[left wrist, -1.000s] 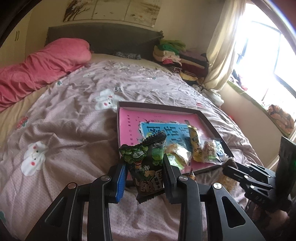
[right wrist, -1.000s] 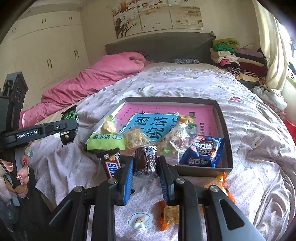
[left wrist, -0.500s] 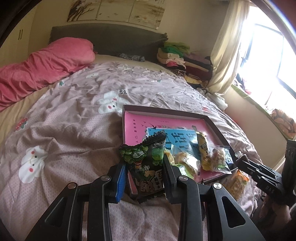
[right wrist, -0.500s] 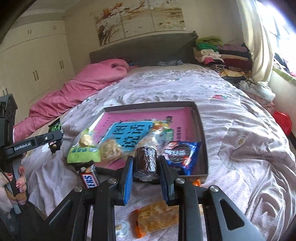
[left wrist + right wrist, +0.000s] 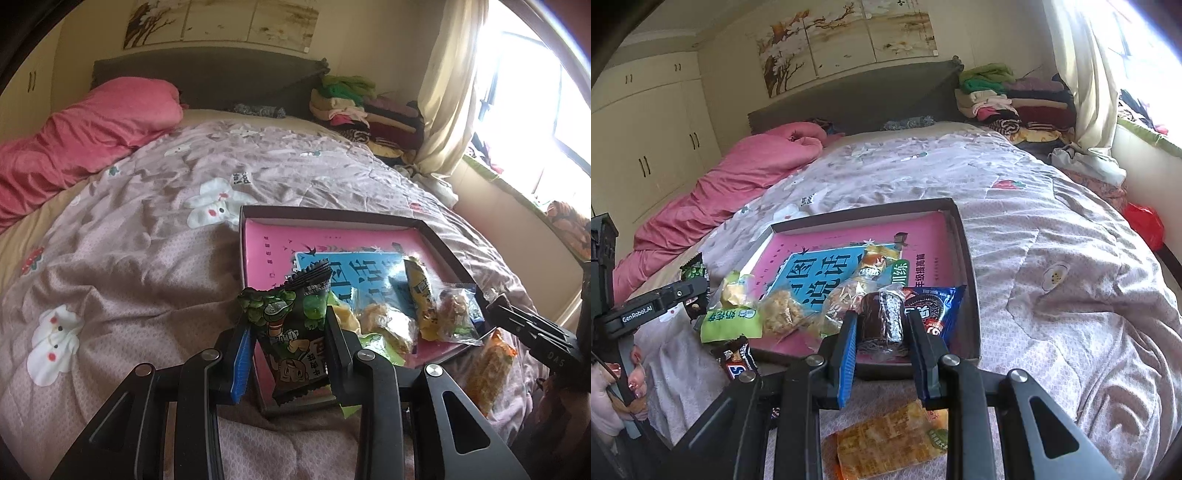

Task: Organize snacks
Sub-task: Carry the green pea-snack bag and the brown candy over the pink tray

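Note:
My left gripper is shut on a dark green cartoon snack packet, held over the near left corner of the shallow dark box with the pink and blue book in it. My right gripper is shut on a small dark brown wrapped cake above the box's near edge. In the box lie a blue cookie pack, clear bags of crackers and a yellow packet. The left gripper shows at the left of the right wrist view.
An orange cracker pack lies on the quilt in front of the box. A Snickers bar and a light green pack sit at the box's left corner. A pink duvet, folded clothes and a window flank the bed.
Both grippers have shifted along the bed with their snacks still held. In the right wrist view the box now sits further left and the orange pack is nearer.

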The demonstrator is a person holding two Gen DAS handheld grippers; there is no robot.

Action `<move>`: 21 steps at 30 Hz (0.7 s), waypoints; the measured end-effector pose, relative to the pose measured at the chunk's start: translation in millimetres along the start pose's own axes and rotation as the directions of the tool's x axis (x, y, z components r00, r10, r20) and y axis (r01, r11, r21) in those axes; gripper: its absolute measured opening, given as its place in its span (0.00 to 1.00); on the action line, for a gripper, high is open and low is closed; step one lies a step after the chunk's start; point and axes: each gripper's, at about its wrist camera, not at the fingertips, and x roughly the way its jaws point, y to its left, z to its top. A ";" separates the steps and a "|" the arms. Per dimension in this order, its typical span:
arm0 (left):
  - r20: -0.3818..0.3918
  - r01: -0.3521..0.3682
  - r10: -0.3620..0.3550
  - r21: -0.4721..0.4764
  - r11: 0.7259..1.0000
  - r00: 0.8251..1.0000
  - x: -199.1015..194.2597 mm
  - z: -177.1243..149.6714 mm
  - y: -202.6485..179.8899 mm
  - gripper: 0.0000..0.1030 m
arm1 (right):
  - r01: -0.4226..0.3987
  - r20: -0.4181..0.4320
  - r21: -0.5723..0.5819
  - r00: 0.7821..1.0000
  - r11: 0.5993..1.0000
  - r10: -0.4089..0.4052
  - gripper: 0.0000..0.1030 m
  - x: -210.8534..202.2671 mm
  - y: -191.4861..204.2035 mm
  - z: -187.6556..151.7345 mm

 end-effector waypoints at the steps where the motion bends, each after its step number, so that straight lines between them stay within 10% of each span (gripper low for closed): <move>1: -0.002 0.000 0.000 0.001 1.000 1.000 1.0 -0.1 0.1 0.34 | 0.001 -0.002 0.000 1.000 1.000 -0.001 0.26 1.2 0.1 0.1; 21: -0.032 0.025 -0.024 0.023 0.999 0.999 19.2 -1.0 -9.6 0.34 | 0.001 -0.052 -0.036 0.999 0.999 -0.003 0.26 25.4 12.1 -3.7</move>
